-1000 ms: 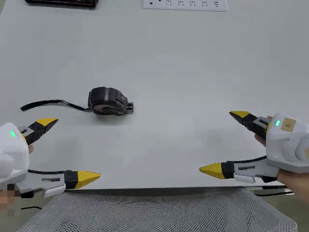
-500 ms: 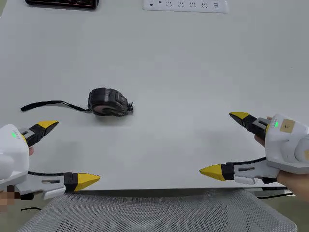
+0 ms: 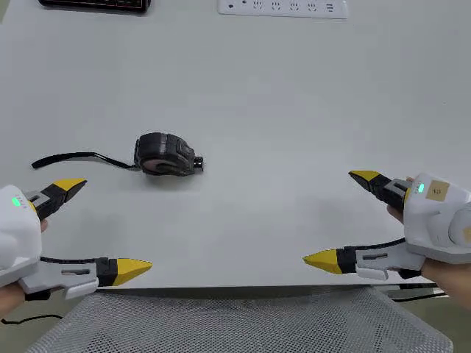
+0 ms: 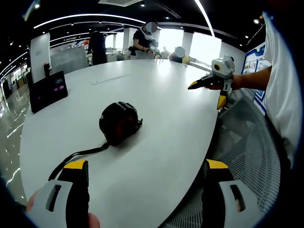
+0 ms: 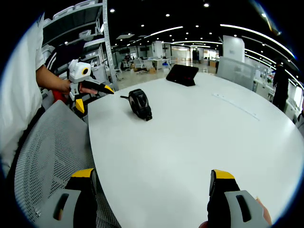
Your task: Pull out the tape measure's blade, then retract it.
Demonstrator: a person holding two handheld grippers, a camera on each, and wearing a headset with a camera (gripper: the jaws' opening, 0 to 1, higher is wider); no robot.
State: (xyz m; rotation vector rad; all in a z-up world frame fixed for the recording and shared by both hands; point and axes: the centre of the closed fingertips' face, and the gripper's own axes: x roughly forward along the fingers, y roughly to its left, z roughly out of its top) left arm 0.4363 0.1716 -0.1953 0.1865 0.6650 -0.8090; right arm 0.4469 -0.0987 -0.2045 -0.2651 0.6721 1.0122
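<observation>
A black tape measure (image 3: 166,155) lies on the white table, its black wrist strap (image 3: 70,158) trailing to the left and its blade drawn in. My left gripper (image 3: 109,224) is open near the table's front left edge, below and left of the tape measure (image 4: 119,122). My right gripper (image 3: 344,218) is open at the front right, far from the tape measure (image 5: 140,103). Nothing is between either pair of jaws. In the left gripper view the right gripper (image 4: 209,85) appears, and in the right gripper view the left gripper (image 5: 92,92) appears.
A white power strip (image 3: 282,7) lies at the table's far edge, and a dark tablet (image 3: 94,4) sits at the far left. A grey mesh chair seat (image 3: 235,323) is below the table's front edge. People stand in the background of the room.
</observation>
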